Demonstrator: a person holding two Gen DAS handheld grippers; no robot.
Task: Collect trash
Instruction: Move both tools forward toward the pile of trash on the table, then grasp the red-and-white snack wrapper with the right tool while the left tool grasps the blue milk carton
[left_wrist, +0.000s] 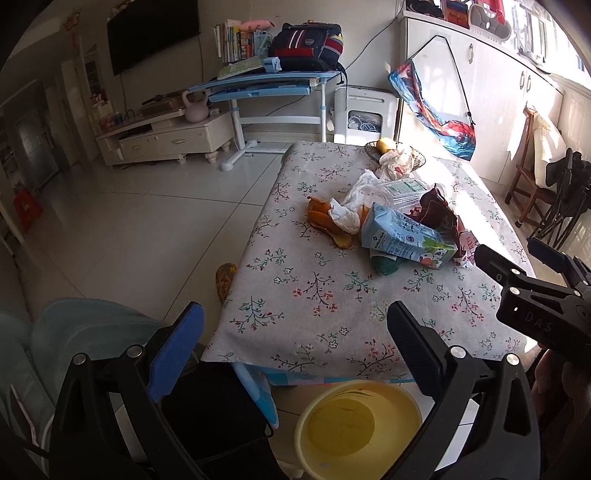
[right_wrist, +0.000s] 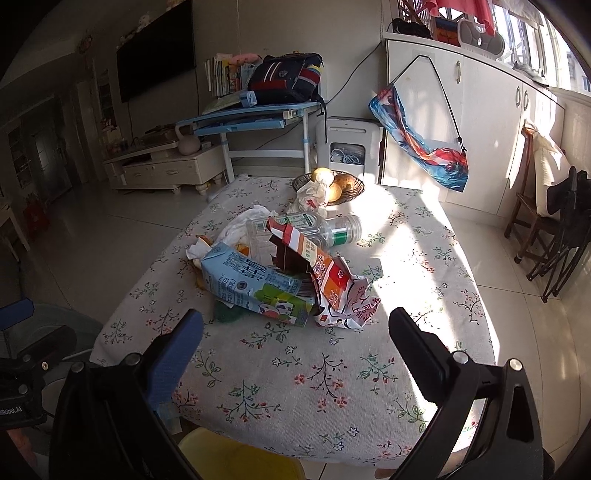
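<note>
- Left hand-held gripper: its jaws are standing wide apart with nothing between them, hovering at the lower centre of the left wrist view above the near tabletop edge.
- Right hand-held gripper: it is likewise gaping empty at the lower centre of its own view, facing the trash pile.
- Milk carton: it is lying on its side at the frame centre, touching the torn snack wrapper. It is probably light and semi-rigid; pinching across its flat faces near one end looks safest.
- Snack wrapper: thin and crinkly, likely slippery; a bunched fold is offering the better hold.
- Clear plastic bottle: it is lying behind the wrapper, smooth and prone to rolling.
- Crumpled tissue and orange peel: soft and light, they are sitting at the pile's left.
- Yellow basin: it is waiting below the tabletop edge, probably as the receptacle.
</note>
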